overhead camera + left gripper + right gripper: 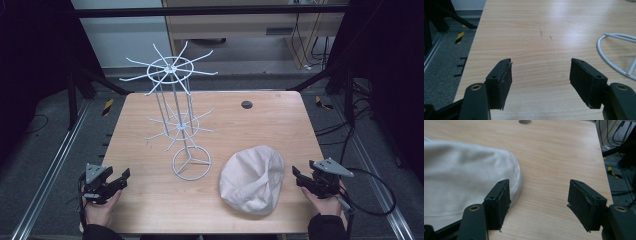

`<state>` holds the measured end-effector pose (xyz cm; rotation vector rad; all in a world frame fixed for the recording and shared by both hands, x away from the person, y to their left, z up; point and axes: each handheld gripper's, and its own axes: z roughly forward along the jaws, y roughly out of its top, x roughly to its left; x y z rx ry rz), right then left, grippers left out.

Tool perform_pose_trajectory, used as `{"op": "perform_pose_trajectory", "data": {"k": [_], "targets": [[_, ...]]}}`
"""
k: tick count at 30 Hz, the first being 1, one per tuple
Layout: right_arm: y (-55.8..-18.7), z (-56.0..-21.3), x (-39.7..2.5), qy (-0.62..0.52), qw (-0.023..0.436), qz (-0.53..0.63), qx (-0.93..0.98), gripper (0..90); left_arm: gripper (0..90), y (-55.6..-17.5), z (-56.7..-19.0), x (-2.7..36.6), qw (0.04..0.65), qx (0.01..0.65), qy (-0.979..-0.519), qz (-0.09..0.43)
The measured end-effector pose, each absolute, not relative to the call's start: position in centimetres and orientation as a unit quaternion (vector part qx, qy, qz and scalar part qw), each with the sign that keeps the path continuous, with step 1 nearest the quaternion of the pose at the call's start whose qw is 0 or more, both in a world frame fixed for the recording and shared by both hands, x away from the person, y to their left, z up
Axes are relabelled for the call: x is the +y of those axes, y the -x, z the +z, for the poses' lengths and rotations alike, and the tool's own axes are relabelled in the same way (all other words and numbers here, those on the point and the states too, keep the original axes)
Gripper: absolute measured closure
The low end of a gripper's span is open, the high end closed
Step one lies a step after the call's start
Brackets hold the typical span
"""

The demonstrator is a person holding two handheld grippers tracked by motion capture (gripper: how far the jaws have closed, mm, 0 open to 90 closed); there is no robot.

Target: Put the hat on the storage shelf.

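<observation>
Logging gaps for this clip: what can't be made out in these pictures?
- Cap: in the high view its brim and underside are hidden by its own folds; in the right gripper view it is blurred and cut by the left edge.
- Wire rack: in the left gripper view, cut off by the right edge.
- Dark disc on the table: too small to identify.

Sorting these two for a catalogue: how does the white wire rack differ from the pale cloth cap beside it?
The wire rack stands tall and upright on a ring base; the cloth cap lies low and slumped. The rack is thin open wire with spokes fanning out at two levels; the cap is soft, solid fabric with a dented top. The rack is bright white, the cap creamy off-white. Both rest on the wooden table, untouched by either tongs.
</observation>
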<state>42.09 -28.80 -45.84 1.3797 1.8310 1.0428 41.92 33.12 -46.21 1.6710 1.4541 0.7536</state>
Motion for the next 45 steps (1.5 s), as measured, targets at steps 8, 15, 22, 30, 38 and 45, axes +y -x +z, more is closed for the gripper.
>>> {"op": "perform_pose_trajectory", "data": {"k": [8, 15, 22, 30, 38, 45], "targets": [[-41.5, -44.2, -27.9, -0.493, 0.282, 0.412, 0.713, 43.5, 35.3, -41.7, -46.1, 33.1, 0.383, 0.572, -0.664, 0.292], [-40.3, -42.9, -27.2, -0.469, 0.263, 0.415, 0.734, 67.8, 39.6, -41.6, -46.0, 33.1, 0.385, 0.574, -0.662, 0.291], [-39.1, -42.7, -26.3, -0.431, 0.215, 0.417, 0.771, 89.4, 46.4, -41.5, -45.9, 33.0, 0.384, 0.574, -0.666, 0.283], [-38.5, -43.0, -25.1, -0.4, 0.16, 0.422, 0.798, 90.0, 50.4, -41.6, -45.8, 32.8, 0.38, 0.571, -0.673, 0.278], [-38.0, -43.7, -23.2, -0.365, 0.125, 0.418, 0.822, 90.0, 52.6, -41.6, -45.9, 32.7, 0.377, 0.568, -0.678, 0.275], [-38.0, -44.0, -22.5, -0.361, 0.113, 0.428, 0.821, 90.0, 53.7, -41.6, -45.9, 32.6, 0.376, 0.567, -0.679, 0.274]]}}
